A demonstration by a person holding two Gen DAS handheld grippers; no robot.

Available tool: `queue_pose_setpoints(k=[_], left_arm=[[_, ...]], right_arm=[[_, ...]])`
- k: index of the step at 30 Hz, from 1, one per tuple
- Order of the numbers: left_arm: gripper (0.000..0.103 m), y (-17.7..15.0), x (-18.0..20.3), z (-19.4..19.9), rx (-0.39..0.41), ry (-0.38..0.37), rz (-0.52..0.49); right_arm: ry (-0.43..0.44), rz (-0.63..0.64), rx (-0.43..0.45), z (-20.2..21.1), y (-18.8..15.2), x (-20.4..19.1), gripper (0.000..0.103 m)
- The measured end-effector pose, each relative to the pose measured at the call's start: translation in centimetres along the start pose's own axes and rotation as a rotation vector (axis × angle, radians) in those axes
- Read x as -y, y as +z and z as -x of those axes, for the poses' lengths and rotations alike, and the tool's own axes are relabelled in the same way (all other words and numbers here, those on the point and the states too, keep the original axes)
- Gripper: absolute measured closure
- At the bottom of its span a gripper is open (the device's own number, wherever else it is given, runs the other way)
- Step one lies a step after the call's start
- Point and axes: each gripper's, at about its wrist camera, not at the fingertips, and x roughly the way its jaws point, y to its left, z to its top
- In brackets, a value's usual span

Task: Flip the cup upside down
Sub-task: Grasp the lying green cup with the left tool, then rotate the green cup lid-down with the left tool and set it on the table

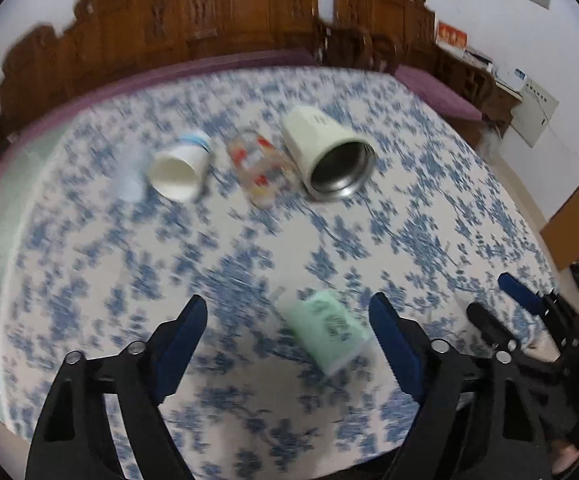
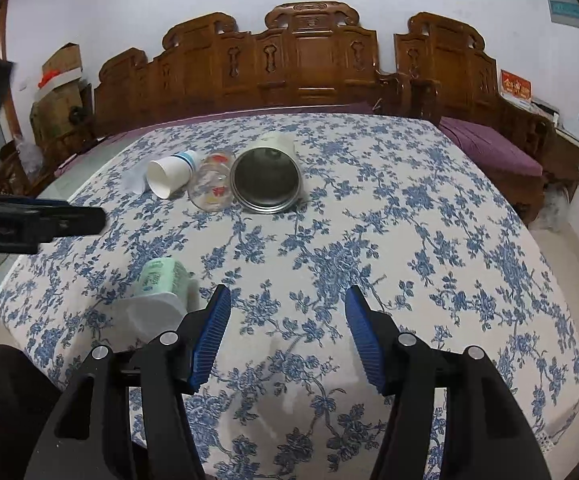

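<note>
Four cups lie on their sides on the counter (image 2: 429, 240), which is covered by a white cloth printed with blue flowers, and the nearest is a pale green paper cup with a white rim (image 1: 331, 330), resting just ahead of the left tongs (image 1: 289, 312), a little toward their right pad. Those tongs are spread wide and hold nothing; the right tongs (image 2: 287, 300) are likewise spread and empty, with the green cup (image 2: 161, 280) off to their left. Well beyond stand a row of three close together: a white paper cup with blue bands (image 2: 171, 174), a clear glass tumbler with red and yellow prints (image 2: 213, 186), and a cream mug with a steel interior (image 2: 267, 178). Since the task names no particular cup, picking the wrong one is a risk. The green cup looks light and round, so a pad nudging its side could roll it away; too hard a squeeze could crush the thin wall. The left view is smeared, suggesting fast motion, which makes a clean closure less certain. The glass tumbler would likely slip.
</note>
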Motion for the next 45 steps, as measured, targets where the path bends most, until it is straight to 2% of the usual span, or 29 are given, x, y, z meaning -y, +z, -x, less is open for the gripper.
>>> queue_pose_setpoints(k=[7, 9, 13, 23, 25, 26, 29, 33, 40, 45], left_arm=[[0.037, 1.2, 0.4, -5.3, -0.206, -0.058, 0.102], [0.043, 1.3, 0.3, -6.3, -0.244, -0.049, 0.120], [0.043, 1.0, -0.6, -8.3, -0.318, -0.063, 0.202], [0.043, 0.3, -1.1, -10.4, -0.394, -0.086, 0.281], [0.051, 0.2, -1.3, -10.7, -0.404, -0.099, 0.294], [0.051, 0.2, -1.3, -10.7, -0.406, -0.103, 0.296], [0.052, 0.8, -0.5, -10.5, -0.369, -0.105, 0.268], [0.052, 1.7, 0.1, -9.2, -0.246, -0.086, 0.207], [0.053, 3.2, 0.6, -8.2, -0.020, 0.057, 0.039], [0.053, 4.1, 1.0, -8.7, 0.078, 0.113, -0.037]], right_arm=[[0.024, -0.017, -0.003, 0.0, -0.3, 0.5, 0.041], [0.034, -0.020, 0.003, 0.2, -0.4, 0.5, 0.041], [0.048, -0.028, 0.006, 0.3, -0.3, 0.6, 0.041], [0.069, -0.038, 0.007, 0.4, -0.3, 0.5, 0.041], [0.070, -0.038, 0.005, 0.3, -0.3, 0.6, 0.041], [0.071, -0.041, 0.003, 0.3, -0.3, 0.6, 0.041], [0.074, -0.045, 0.000, 0.2, -0.3, 0.6, 0.041], [0.083, -0.050, -0.008, 0.0, -0.4, 0.5, 0.041], [0.100, -0.062, -0.028, -0.6, -0.6, 0.5, 0.041], [0.106, -0.062, -0.044, -1.2, -0.6, 0.3, 0.041]])
